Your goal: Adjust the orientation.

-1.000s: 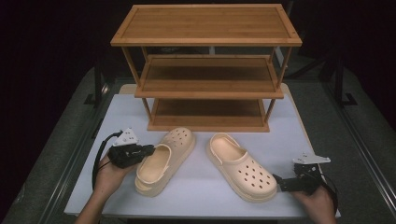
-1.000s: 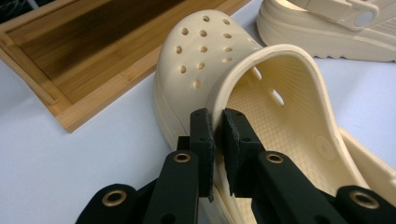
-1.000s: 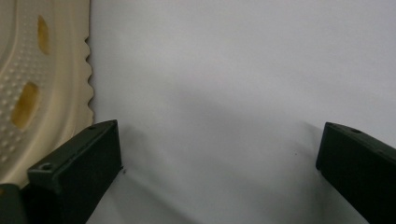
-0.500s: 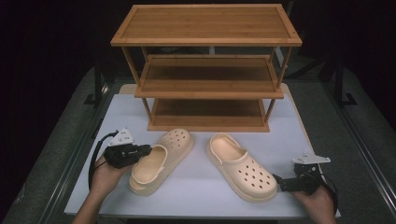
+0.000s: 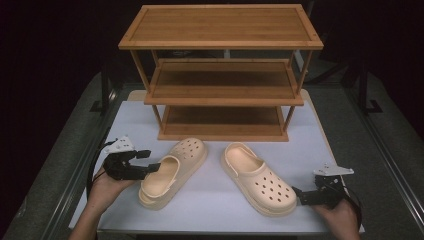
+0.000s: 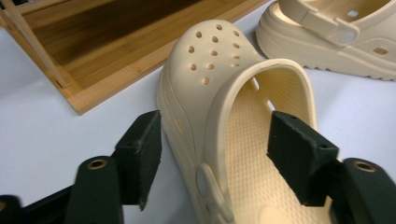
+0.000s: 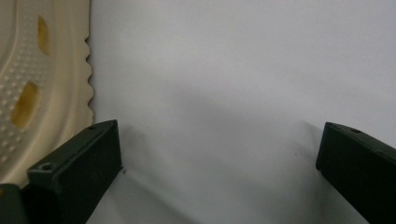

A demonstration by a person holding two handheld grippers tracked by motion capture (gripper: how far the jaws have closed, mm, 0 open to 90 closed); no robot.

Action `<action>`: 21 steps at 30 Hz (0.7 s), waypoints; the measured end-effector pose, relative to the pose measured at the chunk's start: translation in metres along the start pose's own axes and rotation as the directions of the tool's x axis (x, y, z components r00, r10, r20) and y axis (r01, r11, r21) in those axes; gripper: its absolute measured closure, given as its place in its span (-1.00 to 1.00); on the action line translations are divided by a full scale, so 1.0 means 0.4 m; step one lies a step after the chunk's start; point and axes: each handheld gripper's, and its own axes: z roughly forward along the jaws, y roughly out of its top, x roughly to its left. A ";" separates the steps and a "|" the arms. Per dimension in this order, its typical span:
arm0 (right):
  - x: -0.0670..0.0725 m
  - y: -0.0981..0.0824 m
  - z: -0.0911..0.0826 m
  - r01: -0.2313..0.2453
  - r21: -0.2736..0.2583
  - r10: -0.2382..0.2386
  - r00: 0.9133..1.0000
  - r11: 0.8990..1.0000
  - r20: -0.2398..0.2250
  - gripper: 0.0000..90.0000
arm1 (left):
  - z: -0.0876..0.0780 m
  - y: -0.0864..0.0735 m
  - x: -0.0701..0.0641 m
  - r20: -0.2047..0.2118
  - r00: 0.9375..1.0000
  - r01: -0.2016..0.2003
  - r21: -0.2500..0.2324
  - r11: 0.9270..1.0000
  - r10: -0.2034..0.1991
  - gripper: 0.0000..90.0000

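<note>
Two cream clogs sit on the white table [image 5: 210,200] in front of a three-tier wooden shoe rack [image 5: 220,75] that stands at the far side. The left clog [image 5: 172,172] lies with its perforated toe pointing far and slightly right, toward the rack's bottom shelf; the right clog [image 5: 257,177] lies beside it, well apart, its toe angled toward the near right corner. The left gripper [image 5: 150,167], held in the person's left hand [image 5: 107,182], has its jaws spread wide astride the outer side wall of the left clog near the heel opening: in the left gripper view one pad is outside the shoe and the other inside over the footbed, neither pressing yet. The right gripper [image 5: 299,195] rests low on the table just beside the right clog's toe, jaws wide apart with bare tabletop between them.
</note>
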 end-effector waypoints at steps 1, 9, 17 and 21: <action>0.000 0.000 0.000 0.000 0.000 0.000 1.000 1.000 0.000 -1.00 | -0.005 -0.001 0.002 0.000 1.000 0.009 0.002 1.000 -0.009 -0.33; 0.000 0.000 0.000 0.000 -0.001 0.000 1.000 1.000 0.000 -1.00 | -0.047 -0.027 0.019 -0.038 0.999 0.027 0.008 1.000 -0.027 -0.63; 0.000 0.000 0.000 0.001 -0.001 -0.001 1.000 1.000 0.000 -1.00 | -0.083 -0.084 0.036 -0.120 0.992 0.040 0.000 0.999 -0.039 -0.86; 0.000 0.000 0.000 0.001 -0.001 -0.001 1.000 1.000 0.000 -1.00 | -0.098 -0.116 0.058 -0.181 0.982 0.063 0.012 0.998 -0.060 -0.95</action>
